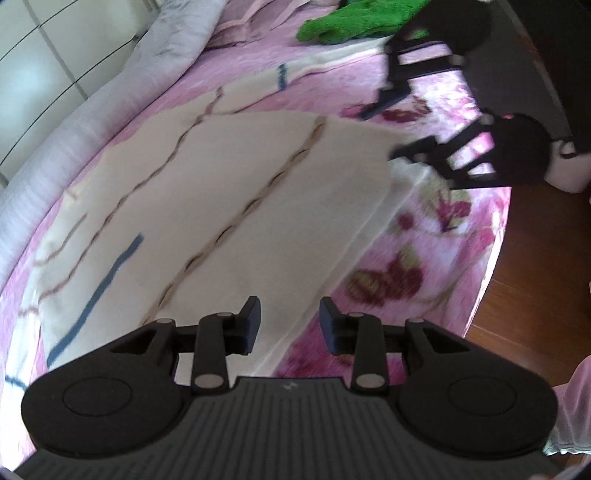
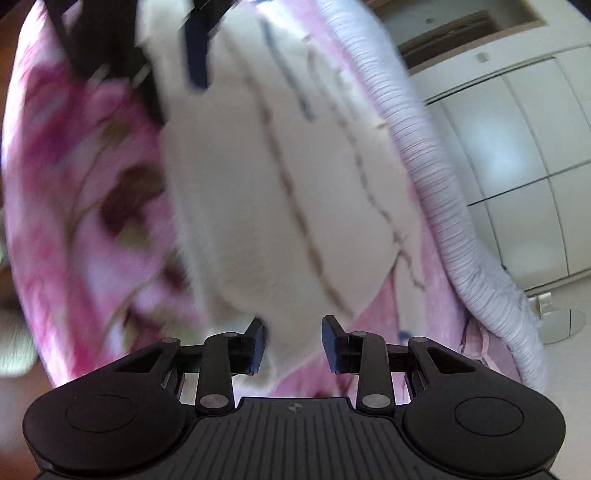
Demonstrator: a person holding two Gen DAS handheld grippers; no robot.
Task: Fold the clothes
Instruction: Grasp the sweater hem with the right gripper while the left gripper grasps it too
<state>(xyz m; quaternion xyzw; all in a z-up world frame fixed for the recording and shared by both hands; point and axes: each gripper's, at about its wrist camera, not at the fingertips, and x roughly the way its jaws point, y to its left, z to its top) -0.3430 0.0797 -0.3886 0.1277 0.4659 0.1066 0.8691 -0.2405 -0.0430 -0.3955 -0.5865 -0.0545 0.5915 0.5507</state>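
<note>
A cream garment (image 1: 229, 206) with brown wavy lines and blue stripes lies folded flat on a pink floral bedspread (image 1: 417, 266). My left gripper (image 1: 290, 321) hovers over the garment's near edge, open, with nothing pinched between its pads. My right gripper (image 1: 384, 131) is at the garment's far right corner, jaws apart. In the blurred right wrist view the right gripper (image 2: 293, 334) is open just above an end of the garment (image 2: 258, 192). The left gripper (image 2: 173, 77) shows dark at the garment's far end.
A green garment (image 1: 351, 18) lies at the far end of the bed. A rolled lilac quilt (image 1: 110, 110) (image 2: 443, 203) runs along the bed's wall side, beside white wardrobe doors (image 2: 517, 147). The bed's edge drops to a wooden floor (image 1: 535, 240).
</note>
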